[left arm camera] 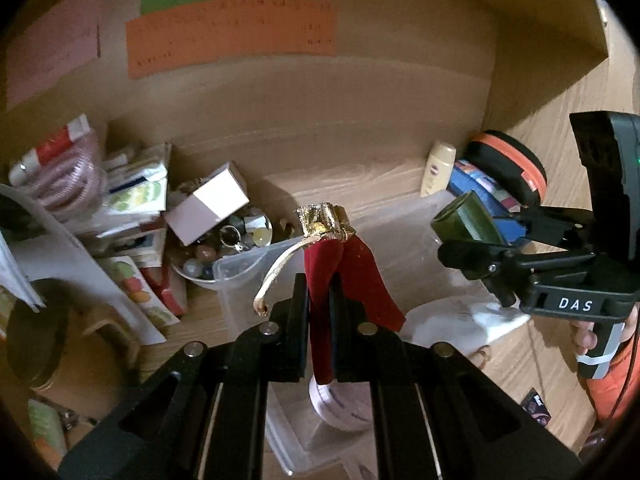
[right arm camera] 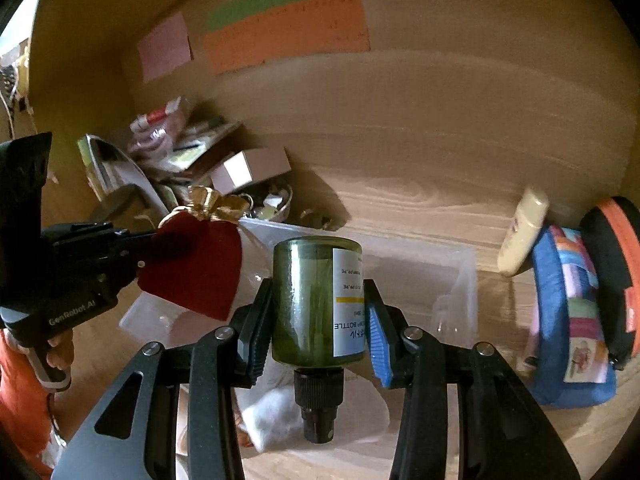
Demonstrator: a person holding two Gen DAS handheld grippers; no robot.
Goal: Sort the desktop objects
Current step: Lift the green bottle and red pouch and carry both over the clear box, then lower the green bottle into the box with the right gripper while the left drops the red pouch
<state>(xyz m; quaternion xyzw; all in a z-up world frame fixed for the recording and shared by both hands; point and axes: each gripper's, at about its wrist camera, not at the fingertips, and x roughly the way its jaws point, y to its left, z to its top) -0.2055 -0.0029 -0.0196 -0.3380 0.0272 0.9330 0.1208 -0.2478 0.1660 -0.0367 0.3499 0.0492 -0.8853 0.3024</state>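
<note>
Two grippers are up over the clear plastic bin (right arm camera: pixel 460 276), each with something clamped. The left gripper (left arm camera: pixel 319 312) has its jaws drawn nearly together on a red velvet pouch (left arm camera: pixel 320 280) — the cloth hangs between the black fingers, its gold-ribbon neck (left arm camera: pixel 324 222) pointing away from the camera and a gold cord (left arm camera: pixel 276 276) trailing off to the left. From the right wrist the same pouch (right arm camera: pixel 196 268) shows at the left, above the bin's near-left corner, with "GenRobot AI" printed on the left gripper's body.

The right gripper (right arm camera: pixel 318 316) is closed to the bottle's width on a green pump bottle (right arm camera: pixel 308 300), held sideways with its black threaded neck toward the camera and its base away. Its white label reads "BOTTLE"; the smaller print is too fine to read. One finger pad (right arm camera: pixel 378 338) is blue. In the left wrist view the bottle (left arm camera: pixel 464 220) sits at the right above the bin's far side, and the right gripper's body carries the letters "DAS".

On the wooden desk (right arm camera: pixel 400 200), a cream tube (right arm camera: pixel 522 236) leans beside a blue patterned pouch (right arm camera: pixel 568 320) and a black-and-orange case (right arm camera: pixel 616 264). To the left lies a clutter pile: a white box (left arm camera: pixel 208 208), a bowl of small trinkets (left arm camera: pixel 224 248) and fruit-printed packets (left arm camera: pixel 140 292). Pink, green and orange paper notes (left arm camera: pixel 232 36) are stuck to the back panel; their writing is illegible.
</note>
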